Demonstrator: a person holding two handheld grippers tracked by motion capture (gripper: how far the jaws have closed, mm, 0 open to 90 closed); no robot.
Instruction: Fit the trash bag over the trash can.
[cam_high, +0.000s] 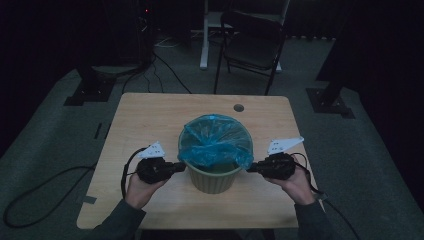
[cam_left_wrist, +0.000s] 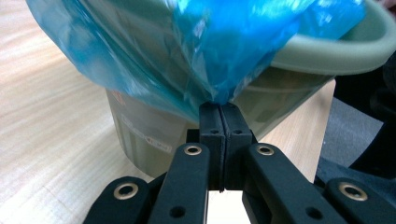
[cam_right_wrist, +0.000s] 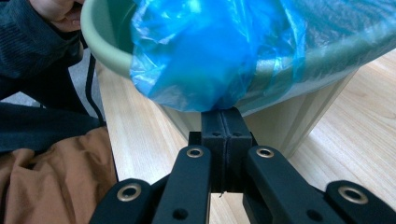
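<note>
**A:** Tool state first. What do the two grippers have?

**B:** The left gripper (cam_left_wrist: 219, 109) has its jaws pressed together on the lower hem of the blue bag (cam_left_wrist: 187, 51), where the film hangs outside the bin. The right gripper (cam_right_wrist: 223, 114) is closed in the same way on the opposite hem. In the high view the left gripper (cam_high: 181, 166) and right gripper (cam_high: 250, 169) meet the bin from either side, just under its rim.

**A:** Location of the work?

**B:** The bag lines a pale green bin (cam_high: 214, 181), standing upright near the front middle of the wooden table (cam_high: 145, 115). The film is folded over the rim (cam_left_wrist: 336, 51) and bunches inside.

**A:** Handling characteristics?

**B:** My judgement: thin film, very light, limp, slippery, easily torn if pulled against the rim. The bin looks like rigid plastic, light enough to tip or slide if one side is tugged harder.

**A:** Recommended hold?

**B:** The free hem below the rim, gathered into a fold, as both grippers have it. Pull evenly.
</note>
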